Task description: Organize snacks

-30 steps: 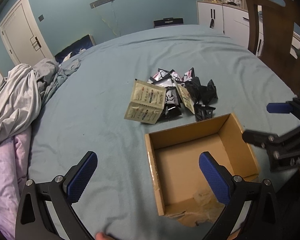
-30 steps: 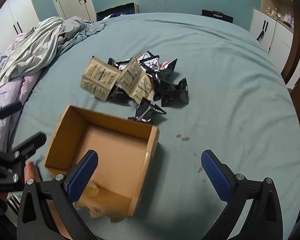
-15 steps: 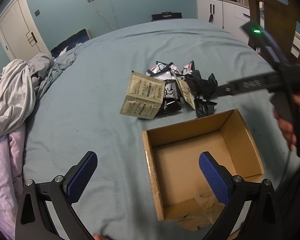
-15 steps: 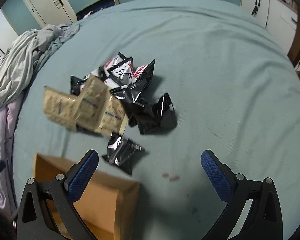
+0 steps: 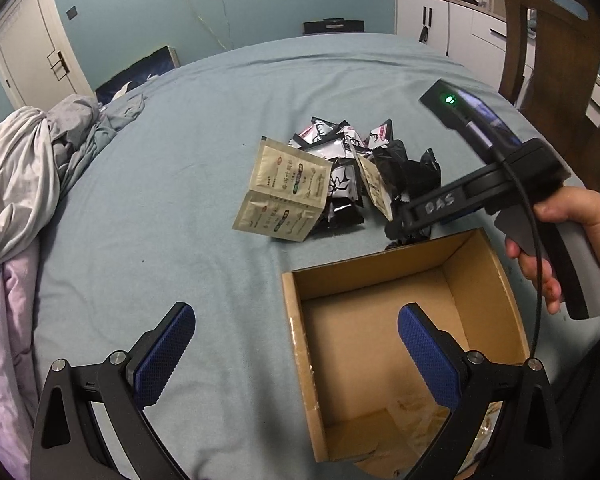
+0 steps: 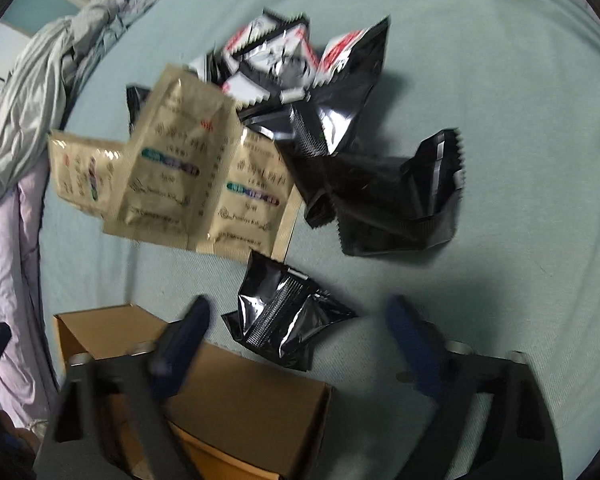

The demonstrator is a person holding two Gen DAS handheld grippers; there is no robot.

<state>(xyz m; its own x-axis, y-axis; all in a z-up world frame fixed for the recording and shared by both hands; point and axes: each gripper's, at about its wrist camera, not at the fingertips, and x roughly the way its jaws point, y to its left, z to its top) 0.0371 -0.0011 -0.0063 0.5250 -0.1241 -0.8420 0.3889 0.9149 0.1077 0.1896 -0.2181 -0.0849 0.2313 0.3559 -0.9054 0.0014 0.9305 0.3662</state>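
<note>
Snacks (image 5: pixel 340 176) sit in a pile on the blue-grey bedsheet (image 5: pixel 160 208), just past the far edge of my cardboard box (image 5: pixel 496 264). Box is open-topped, nothing but bare cardboard showing inside. Pile is mostly black foil packets (image 6: pixel 396 200) plus tan paper sachets (image 6: pixel 180 184) leaning on its left side.

My left gripper (image 5: pixel 296 356) hangs low over the near side of the box, fingers spread wide, nothing between them; right pad is over the box interior, left pad over bare sheet.

My right gripper (image 6: pixel 296 344) is over the pile's near edge, fingers apart and blurred, straddling one loose black packet (image 6: pixel 288 320) that lies just beside the box corner. Not touching it as far as I can tell. From the left camera its nose is right at the box's far wall.

Crumpled bedding (image 5: pixel 24 172) at the left edge.
</note>
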